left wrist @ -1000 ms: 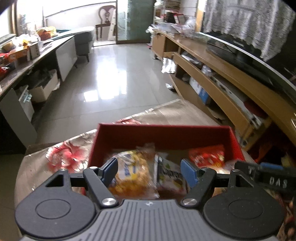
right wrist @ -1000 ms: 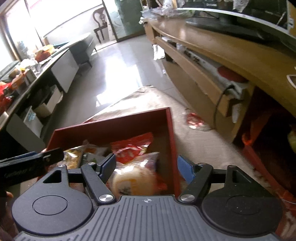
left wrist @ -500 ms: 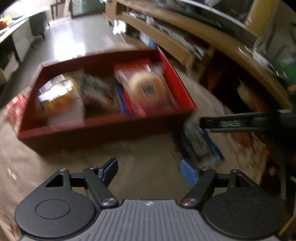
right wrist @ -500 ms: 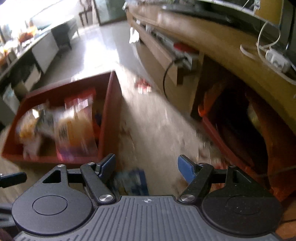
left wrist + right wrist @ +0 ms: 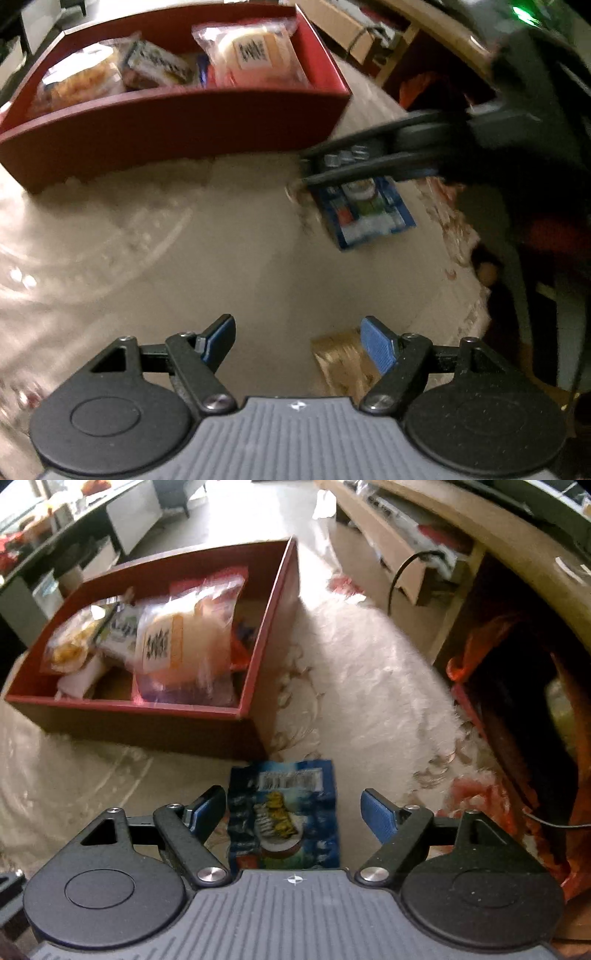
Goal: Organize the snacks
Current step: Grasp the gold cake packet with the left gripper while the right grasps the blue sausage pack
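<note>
- Snacks are sitting in a red box [image 5: 255, 664], ahead and to the left of the right gripper [image 5: 293, 812]; a clear-wrapped pale bun [image 5: 177, 642] is lying on top of the other packets there.
- That right gripper is hanging released, its blue pads [image 5: 376, 814] spread wide, with a blue snack packet [image 5: 284, 812] lying flat on the pale cloth [image 5: 369, 686] between them; whether either pad is touching the packet cannot be told.
- From the left wrist view, the same blue snack packet [image 5: 364, 212] is lying ahead and to the right of the left gripper [image 5: 299, 345], just in front of the box's right corner [image 5: 332, 107], with the right gripper [image 5: 314, 171] reaching in over its far edge.
- Left gripper is also standing released, grasping nothing, its pads [image 5: 376, 349] held apart over the cloth [image 5: 221, 258].
- Just behind its right pad a golden-brown wrapper [image 5: 343, 362] is lying on the cloth, partly hidden.
- Beyond the right gripper's right side, a long wooden cabinet [image 5: 424, 554] is running along the room.
</note>
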Tool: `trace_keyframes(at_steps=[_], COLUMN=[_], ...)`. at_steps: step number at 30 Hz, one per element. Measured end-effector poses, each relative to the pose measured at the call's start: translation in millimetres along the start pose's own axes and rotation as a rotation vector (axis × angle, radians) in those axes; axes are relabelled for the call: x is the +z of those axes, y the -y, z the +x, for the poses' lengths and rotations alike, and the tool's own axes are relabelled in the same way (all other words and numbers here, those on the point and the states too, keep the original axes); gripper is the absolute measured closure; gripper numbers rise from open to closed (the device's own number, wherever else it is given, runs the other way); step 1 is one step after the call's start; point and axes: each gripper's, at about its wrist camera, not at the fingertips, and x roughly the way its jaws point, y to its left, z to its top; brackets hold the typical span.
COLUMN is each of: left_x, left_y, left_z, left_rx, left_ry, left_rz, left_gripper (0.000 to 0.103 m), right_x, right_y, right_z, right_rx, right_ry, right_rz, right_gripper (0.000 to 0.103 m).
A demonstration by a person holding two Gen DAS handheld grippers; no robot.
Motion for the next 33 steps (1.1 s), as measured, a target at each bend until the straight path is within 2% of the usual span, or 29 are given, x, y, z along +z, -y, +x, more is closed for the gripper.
trace_keyframes(at_steps=[2, 4, 7, 8, 14, 18, 19, 22, 26, 33], left_x=[-5, -9, -16, -18, -35, -45, -47, -53, -51, -49], left_y=[7, 16, 30, 34, 56, 62, 61, 54, 38, -13], left_z=[5, 7, 8, 8, 11, 8, 6, -2, -8, -24], left_rx=[0.005, 0.032, 0.025, 0.028, 0.114, 0.164, 0.170, 0.164, 0.171, 0.214], left_ry=[-0.018, -0.014, -0.030, -0.033, -0.010, 0.017, 0.021, 0.024, 0.016, 0.028], left_rz=[0.001, 0.010, 0.022, 0.029, 0.102, 0.192, 0.205, 0.219, 0.204, 0.158], left_gripper=[0.025, 0.021, 0.021, 0.021, 0.023, 0.043, 0.049, 0.055, 0.058, 0.059], right_x=[-4, -7, -10, -10, -11, -12, -13, -14, -15, -28], right_y=[-3, -12, -18, -19, -23, -19, -16, -12, -17, -39], right_z=[9, 12, 10, 9, 6, 4, 3, -2, -9, -12], right_rx=[-0.012, -0.042, -0.054, -0.054, -0.052, -0.052, -0.049, -0.042, -0.025, 0.002], right_ry=[-0.032, -0.024, -0.015, -0.013, -0.011, -0.012, -0.011, 0.001, 0.017, -0.004], right_rz=[-0.023, -0.075, -0.105, -0.109, -0.096, -0.078, -0.071, -0.055, -0.054, -0.096], right_gripper=[0.017, 0.016, 0.022, 0.028, 0.028, 0.028, 0.028, 0.028, 0.028, 0.028])
